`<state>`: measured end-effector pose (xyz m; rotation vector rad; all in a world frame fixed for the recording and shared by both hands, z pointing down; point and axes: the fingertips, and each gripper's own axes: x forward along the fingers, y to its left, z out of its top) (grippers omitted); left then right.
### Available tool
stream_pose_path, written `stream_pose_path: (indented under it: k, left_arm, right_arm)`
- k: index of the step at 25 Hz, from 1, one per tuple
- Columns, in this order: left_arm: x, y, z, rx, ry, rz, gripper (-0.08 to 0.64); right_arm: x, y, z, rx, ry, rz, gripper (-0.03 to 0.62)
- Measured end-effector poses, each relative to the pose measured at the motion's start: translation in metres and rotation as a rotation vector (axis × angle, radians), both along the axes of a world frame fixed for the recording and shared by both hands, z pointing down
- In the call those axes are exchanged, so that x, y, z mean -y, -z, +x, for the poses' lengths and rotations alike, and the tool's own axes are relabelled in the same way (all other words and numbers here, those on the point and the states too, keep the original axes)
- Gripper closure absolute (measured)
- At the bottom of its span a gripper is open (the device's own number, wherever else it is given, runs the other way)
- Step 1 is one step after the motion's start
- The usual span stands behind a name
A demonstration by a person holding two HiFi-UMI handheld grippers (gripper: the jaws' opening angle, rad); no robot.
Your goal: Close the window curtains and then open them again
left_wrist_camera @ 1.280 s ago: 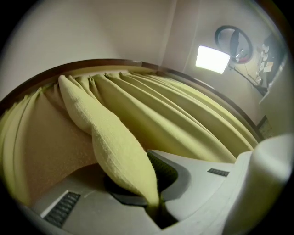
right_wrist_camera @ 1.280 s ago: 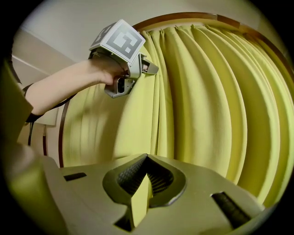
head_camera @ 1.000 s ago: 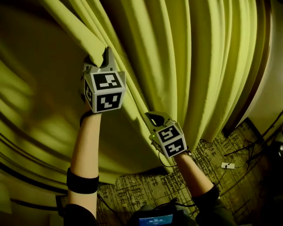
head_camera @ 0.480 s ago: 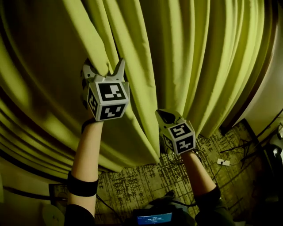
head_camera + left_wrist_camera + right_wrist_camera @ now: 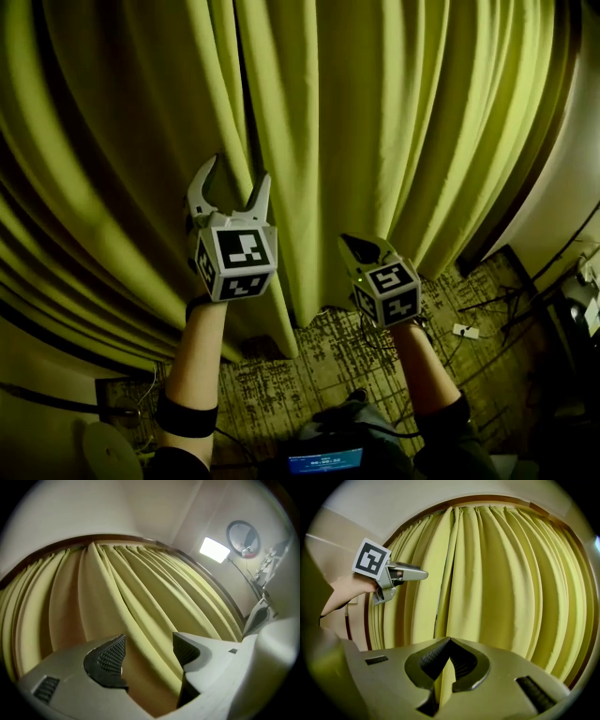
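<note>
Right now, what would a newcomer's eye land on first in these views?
The yellow-green curtains fill nearly every view, hanging in deep folds down to the patterned carpet. In front of them the left claw stands wide, having just been opening, fabric showing between its pads but not pinched; the right claw, lower right in the head view, is shut on a curtain fold.

Grey left claw, seemingly black armband

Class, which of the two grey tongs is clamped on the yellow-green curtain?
The right tongs, shut on a fold of the yellow-green fabric curtain; the left tongs have just been opening and press nothing.
</note>
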<state>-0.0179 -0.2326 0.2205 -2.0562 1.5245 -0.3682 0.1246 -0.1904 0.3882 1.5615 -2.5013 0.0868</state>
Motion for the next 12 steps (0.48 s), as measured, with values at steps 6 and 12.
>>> stream_pose_path:
  k: [6,12]
  left_arm:
    - [-0.032,-0.085,-0.021,-0.093,-0.011,-0.176,0.347]
    - [-0.069,-0.142,-0.032,-0.205,-0.02,-0.324,0.524]
  right_arm:
    - [-0.025,-0.034,0.002,-0.028,-0.016,-0.068,0.577]
    - [-0.044,-0.055,0.011,-0.038,-0.009,-0.119,0.577]
